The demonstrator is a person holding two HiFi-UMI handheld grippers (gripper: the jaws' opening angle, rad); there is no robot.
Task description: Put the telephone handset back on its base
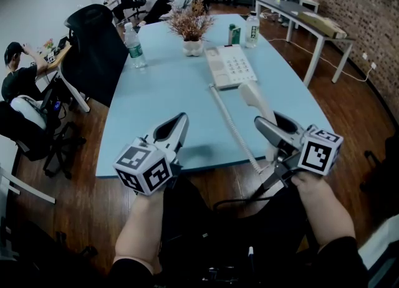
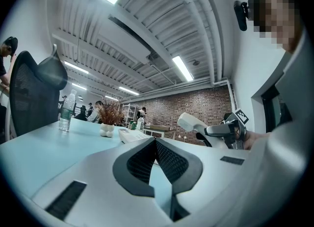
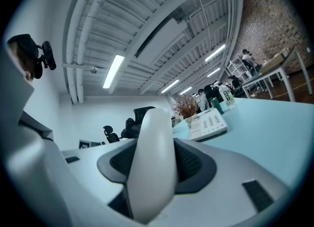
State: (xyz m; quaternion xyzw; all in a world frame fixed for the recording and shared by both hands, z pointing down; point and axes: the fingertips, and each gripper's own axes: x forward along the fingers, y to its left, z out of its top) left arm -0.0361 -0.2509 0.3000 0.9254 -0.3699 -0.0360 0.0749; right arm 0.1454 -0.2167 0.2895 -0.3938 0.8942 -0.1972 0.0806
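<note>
The white telephone base (image 1: 230, 65) with its keypad lies on the light blue table (image 1: 162, 100), past the middle. Its white handset (image 1: 251, 96) is lifted off, near the table's front right edge, and my right gripper (image 1: 273, 132) is shut on its lower half. A coiled cord (image 1: 234, 124) runs from the base toward the front edge. In the right gripper view the handset (image 3: 152, 162) stands between the dark pads, with the base (image 3: 208, 124) ahead to the right. My left gripper (image 1: 176, 128) hovers over the front edge, jaws together and holding nothing. The left gripper view also shows the handset (image 2: 189, 122).
A dried plant in a white vase (image 1: 192, 31), a green carton (image 1: 234, 33) and a bottle (image 1: 252, 29) stand behind the base. Another water bottle (image 1: 134, 47) stands at the table's left side, next to a black office chair (image 1: 93, 43). People sit further back.
</note>
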